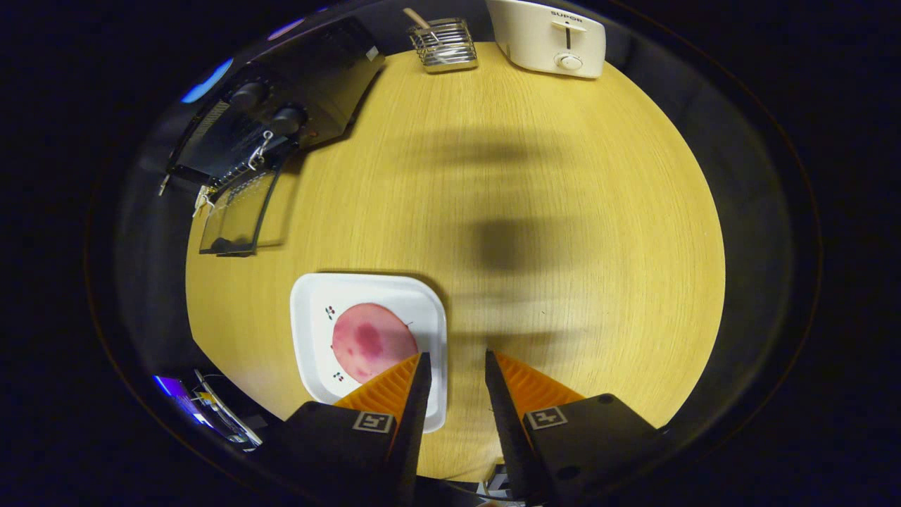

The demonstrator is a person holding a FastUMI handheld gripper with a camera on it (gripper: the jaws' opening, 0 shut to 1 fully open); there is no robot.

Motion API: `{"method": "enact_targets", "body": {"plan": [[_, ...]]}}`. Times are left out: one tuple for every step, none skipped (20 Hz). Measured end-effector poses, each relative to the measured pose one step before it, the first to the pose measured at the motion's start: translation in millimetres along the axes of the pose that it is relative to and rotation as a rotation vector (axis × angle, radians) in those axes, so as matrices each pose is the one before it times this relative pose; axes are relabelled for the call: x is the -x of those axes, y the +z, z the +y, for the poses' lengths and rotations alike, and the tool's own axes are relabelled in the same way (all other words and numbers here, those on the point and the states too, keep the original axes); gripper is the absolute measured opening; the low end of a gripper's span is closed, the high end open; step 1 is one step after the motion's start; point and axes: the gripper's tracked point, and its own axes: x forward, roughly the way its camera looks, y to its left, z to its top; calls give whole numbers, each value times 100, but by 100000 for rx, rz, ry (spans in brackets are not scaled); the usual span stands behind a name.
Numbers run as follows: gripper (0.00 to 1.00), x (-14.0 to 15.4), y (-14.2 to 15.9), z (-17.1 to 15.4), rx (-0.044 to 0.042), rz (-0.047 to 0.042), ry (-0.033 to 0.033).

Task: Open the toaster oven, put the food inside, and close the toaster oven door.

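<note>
Food (373, 341) — a round pink slice — lay flat on a white plate (310, 296), just left of the gripper (456, 359), whose fingers stood apart and held nothing. It looked thin, soft and floppy — best pinched gently at its edge. The toaster oven (281, 120) stood open beyond.

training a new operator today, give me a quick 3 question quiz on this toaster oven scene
1. True or false: the toaster oven door is already open.
2. What holds the round pink food? A) wire rack B) white plate C) bare table
3. Fill in: the gripper fingers are ____, with nothing between them.

Key: 1 true; 2 B, the white plate; 3 open. The wire rack stands beside the white toaster at the far edge of the table.
</note>
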Motion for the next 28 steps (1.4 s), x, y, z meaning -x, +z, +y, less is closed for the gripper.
{"method": "enact_targets", "body": {"plan": [[54, -266, -304, 198, 18, 1743, 200], [54, -56, 178, 268, 945, -647, 101], [54, -674, -409, 168, 2765, 1576, 1065], [31, 533, -768, -254, -1855, 3651, 1291], [8, 895, 143, 215, -4291, -57, 887], [10, -778, 112, 141, 222, -983, 2370], [10, -627, -87, 158, 391, -892, 3931], [5, 651, -88, 73, -1283, 274, 2764], [5, -30, -85, -73, -2882, -31, 2651], [5, -31, 19, -29, -2917, -458, 2228], [5, 205, -130, 133, -3474, -371, 3519], [5, 356, -82, 292, -4292, -1039, 4250], [5, 406, -176, 345, -3973, -1036, 4439], [5, 760, -325, 247, -3374, -1383, 3941], [5, 334, -172, 234, -3198, -1081, 2532], [5, 168, 41, 286, -2358, -1177, 2018], [5, 154, -171, 405, -1774, -1001, 1801], [5, 613, -303, 500, -2140, -1302, 2220], [5, 476, -330, 598, -2339, -1386, 1697], [5, 365, -317, 687, -2648, -1657, 1781], [5, 280, -347, 888, -2852, -1947, 1359], [5, 158, -406, 1034, -3333, -2191, 1458], [5, -5, -664, 1071, -3705, -1357, 1662], [5, -65, -892, 1225, -4044, -981, 1985], [5, -236, -881, 1399, -4125, -959, 2453], [5, -404, -897, 1449, -3432, -902, 2497], [5, -473, -843, 1341, -2888, -898, 2427], [5, -571, -563, 1250, -3054, -1458, 1980]]}}
